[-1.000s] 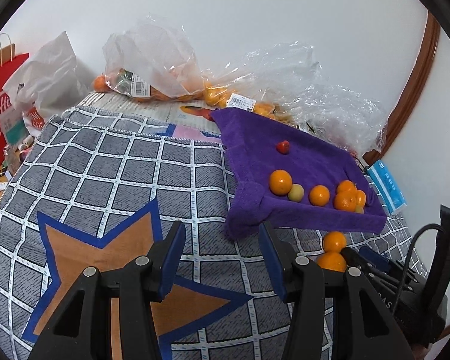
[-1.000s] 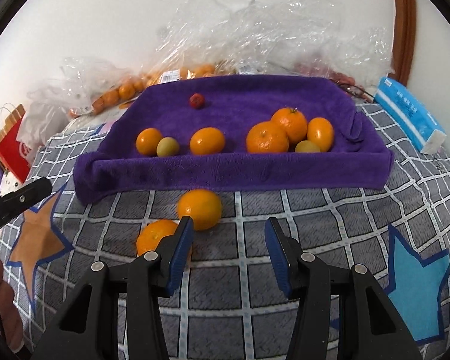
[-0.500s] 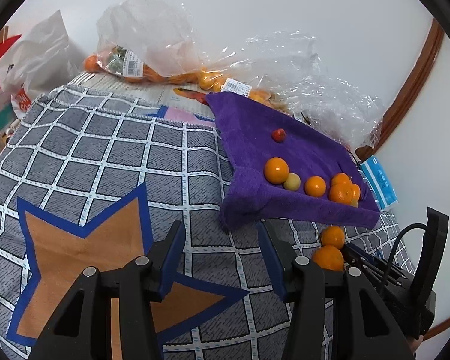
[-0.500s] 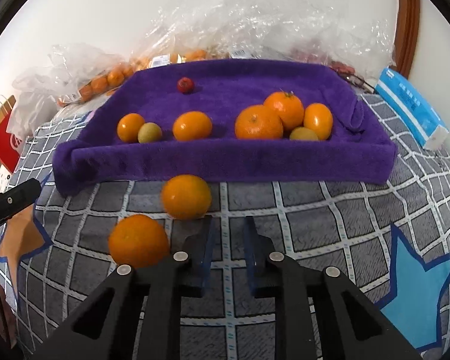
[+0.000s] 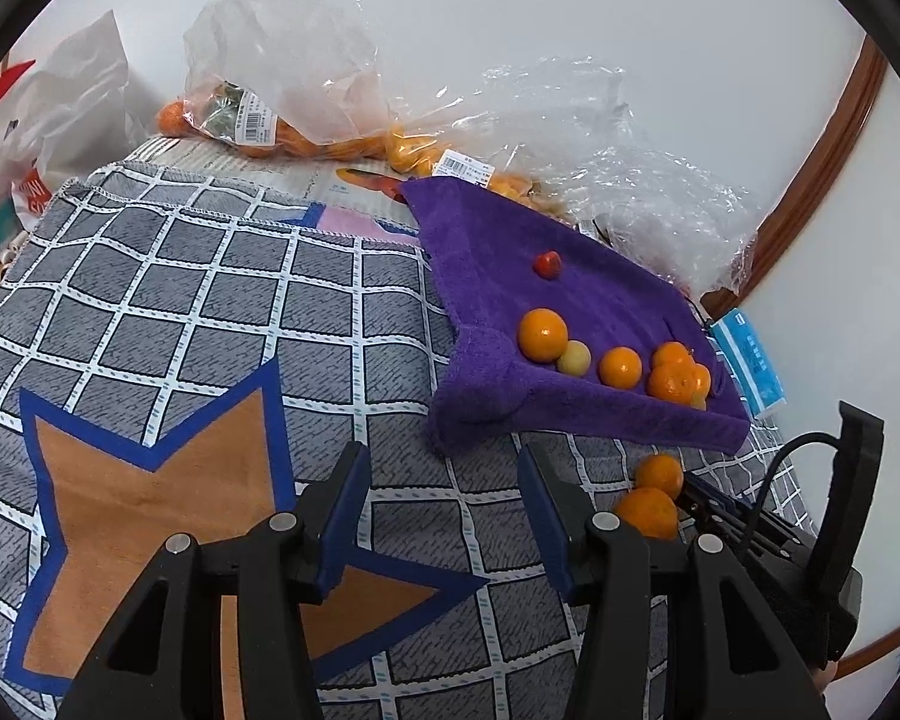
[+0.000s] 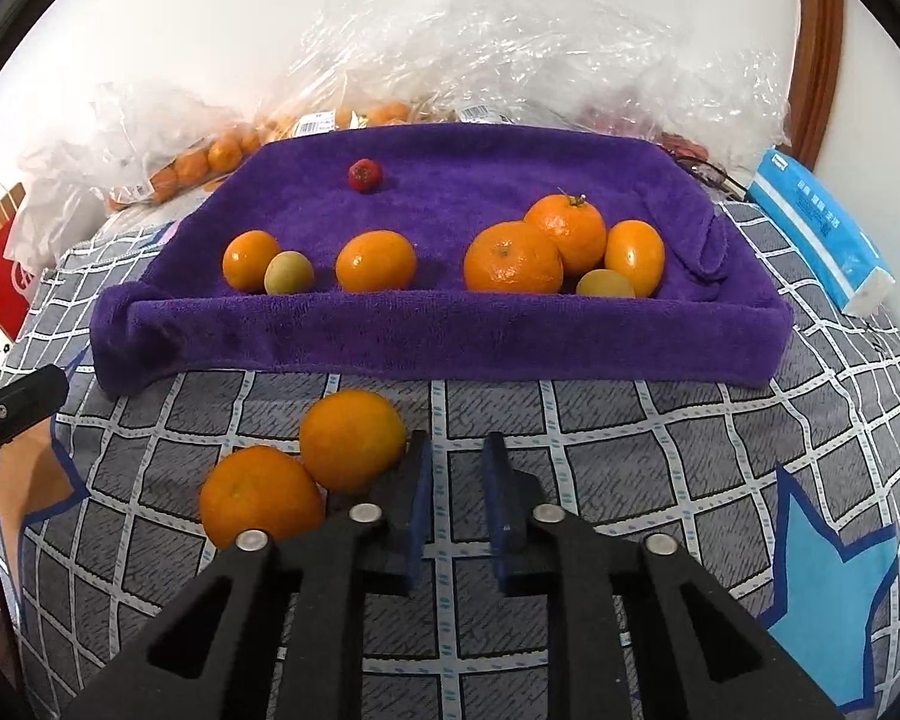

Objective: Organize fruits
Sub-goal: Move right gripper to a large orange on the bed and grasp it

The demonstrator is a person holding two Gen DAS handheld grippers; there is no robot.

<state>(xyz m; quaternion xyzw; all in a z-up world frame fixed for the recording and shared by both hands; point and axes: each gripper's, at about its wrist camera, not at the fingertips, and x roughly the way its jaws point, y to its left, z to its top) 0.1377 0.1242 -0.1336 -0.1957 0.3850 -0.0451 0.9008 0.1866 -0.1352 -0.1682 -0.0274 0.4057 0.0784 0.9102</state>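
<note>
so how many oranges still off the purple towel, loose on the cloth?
2: near orange and far orange, side by side left of the right gripper, before the purple towel. Bagged ones excluded.

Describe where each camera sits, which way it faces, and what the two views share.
Left wrist: sits on the left gripper, low over the checked cloth, facing the left corner of the purple towel tray; its own open fingers show, with the right gripper's black body at the right edge.
Right wrist: sits on the right gripper, facing the tray's front wall head-on; its own fingers, narrowly parted and empty, show beside two loose oranges.
Shared: the tray, its fruit including the small red fruit, both loose oranges, and the blue tissue pack.
</note>
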